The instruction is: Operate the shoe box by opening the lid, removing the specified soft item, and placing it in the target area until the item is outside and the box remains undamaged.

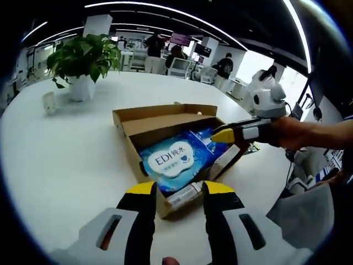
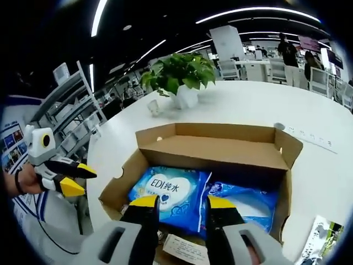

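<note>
The shoe box (image 2: 220,146) is plain brown cardboard, matt, with raw cut edges along its flaps. Inside it, the blue tissue pack (image 2: 168,196) is wrapped in soft plastic film that is glossy and creased, catching the ceiling light. The table (image 1: 60,160) has a smooth white top with a faint sheen. The plant pot (image 1: 81,88) looks like smooth white glazed ceramic or plastic; which one cannot be told.
</note>
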### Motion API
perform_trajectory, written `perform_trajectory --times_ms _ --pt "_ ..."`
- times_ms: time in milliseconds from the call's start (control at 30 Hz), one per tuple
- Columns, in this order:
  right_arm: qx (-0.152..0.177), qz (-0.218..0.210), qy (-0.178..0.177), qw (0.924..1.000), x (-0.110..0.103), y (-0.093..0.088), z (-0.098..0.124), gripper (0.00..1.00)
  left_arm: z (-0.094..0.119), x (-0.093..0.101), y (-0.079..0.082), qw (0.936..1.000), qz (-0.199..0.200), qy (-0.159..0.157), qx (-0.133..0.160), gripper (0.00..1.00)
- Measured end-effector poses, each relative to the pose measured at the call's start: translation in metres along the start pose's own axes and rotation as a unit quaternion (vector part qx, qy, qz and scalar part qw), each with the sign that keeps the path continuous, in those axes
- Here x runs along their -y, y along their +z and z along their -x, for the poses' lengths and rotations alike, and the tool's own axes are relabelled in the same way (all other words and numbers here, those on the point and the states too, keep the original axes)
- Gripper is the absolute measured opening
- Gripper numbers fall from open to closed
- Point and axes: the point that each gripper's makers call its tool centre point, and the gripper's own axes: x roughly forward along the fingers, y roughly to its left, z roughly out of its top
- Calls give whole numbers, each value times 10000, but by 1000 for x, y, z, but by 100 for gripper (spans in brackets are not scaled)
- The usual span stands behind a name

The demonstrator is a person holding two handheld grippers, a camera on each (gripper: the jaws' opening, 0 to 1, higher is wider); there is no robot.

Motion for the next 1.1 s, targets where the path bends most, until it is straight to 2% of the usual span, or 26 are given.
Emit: perform_trajectory --times_ms 267,400,667,1100 --pt "-111 9 -61 9999 4 -4 -5 28 5 0 -9 10000 70 38 -26 33" --pt "-63 -163 -61 9998 6 -3 -12 28 3 2 -10 9999 99 49 -48 34" --pt "-21 -344 -158 9993 34 2 -28 27 2 2 -6 9997 213 78 20 33" --pt "-129 -303 -11 9995 32 -5 -45 19 5 3 -14 9996 256 81 -65 32"
